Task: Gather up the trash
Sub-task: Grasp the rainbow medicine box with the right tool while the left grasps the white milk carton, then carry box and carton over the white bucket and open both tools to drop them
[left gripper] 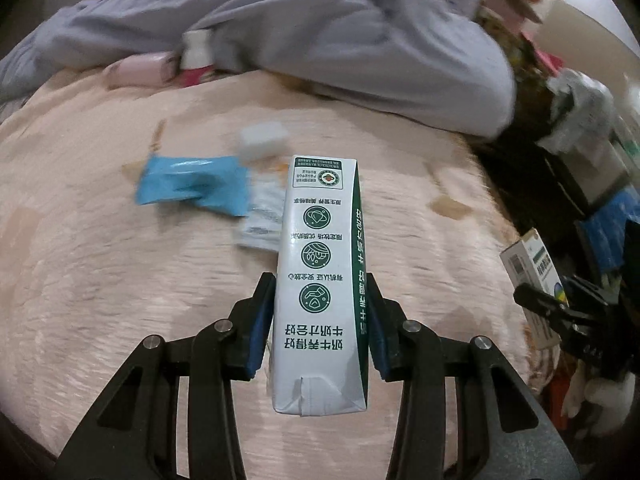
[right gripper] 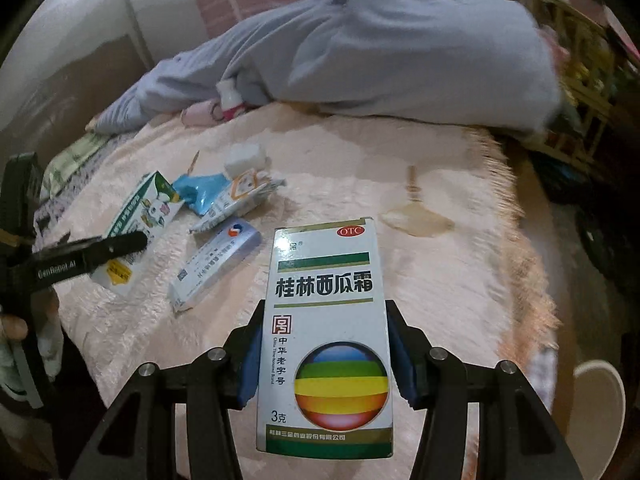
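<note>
My left gripper (left gripper: 320, 312) is shut on a white and green milk carton (left gripper: 320, 280) and holds it above the pink blanket (left gripper: 100, 280). My right gripper (right gripper: 324, 344) is shut on a white medicine box (right gripper: 326, 320) with a striped ball on it. In the right wrist view the left gripper (right gripper: 120, 246) and its carton (right gripper: 140, 216) show at the left. On the blanket lie a blue wrapper (left gripper: 192, 186), a white packet (right gripper: 236, 200), a long white and blue box (right gripper: 216, 264) and a small white block (left gripper: 264, 140).
A grey garment (left gripper: 320, 40) lies across the back of the bed, with a pink bottle (left gripper: 196, 60) beside it. The blanket's fringed edge (right gripper: 520, 240) runs down the right. Dark clutter (left gripper: 560, 152) stands beyond the bed at the right.
</note>
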